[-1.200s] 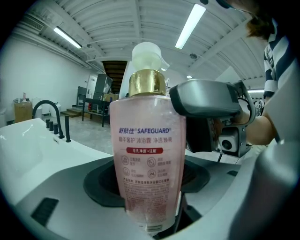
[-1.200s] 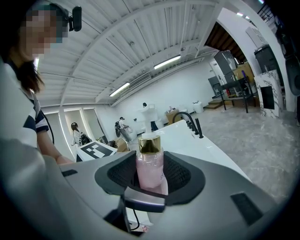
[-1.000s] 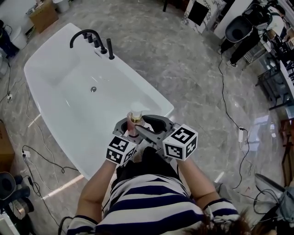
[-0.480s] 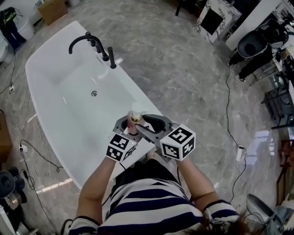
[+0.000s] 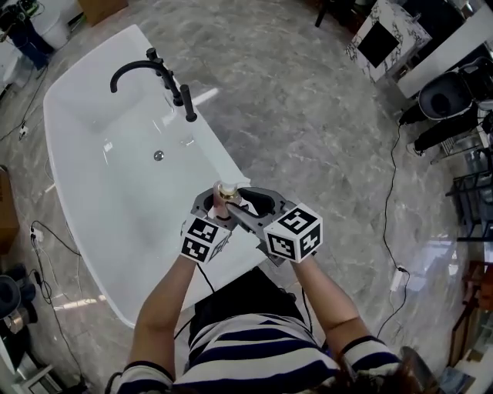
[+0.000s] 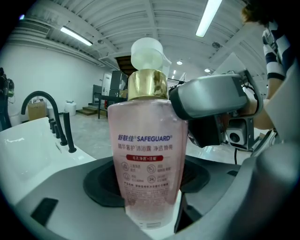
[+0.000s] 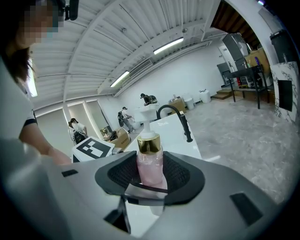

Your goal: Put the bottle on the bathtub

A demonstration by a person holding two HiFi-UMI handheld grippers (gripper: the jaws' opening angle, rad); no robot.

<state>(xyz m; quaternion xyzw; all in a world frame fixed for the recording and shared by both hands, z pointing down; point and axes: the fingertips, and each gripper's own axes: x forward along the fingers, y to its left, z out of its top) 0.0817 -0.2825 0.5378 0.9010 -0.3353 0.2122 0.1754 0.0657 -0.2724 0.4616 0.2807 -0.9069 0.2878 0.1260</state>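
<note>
A pink soap bottle point(image 5: 224, 194) with a gold collar and a white pump stands upright between both grippers. In the head view it hangs just above the near right rim of the white bathtub point(image 5: 92, 192). My left gripper point(image 5: 214, 203) is shut on the bottle's lower body point(image 6: 146, 159), which fills the left gripper view. My right gripper point(image 5: 237, 206) comes in from the right, and its dark pads close round the pink body point(image 7: 150, 166) below the collar. The bottle's base is hidden behind the jaws.
A black faucet point(image 5: 146, 69) and its handles stand on the tub's far right rim, with the drain point(image 5: 159, 155) in the basin. Cables point(image 5: 393, 177) run over the marble floor. Black chairs point(image 5: 451, 100) stand at the right and a cardboard box point(image 5: 100, 6) beyond the tub.
Both grippers and the bottle have stayed locked together and come a little farther in over the tub's near rim. The head camera has swung, so the tub sits lower and more to the left.
</note>
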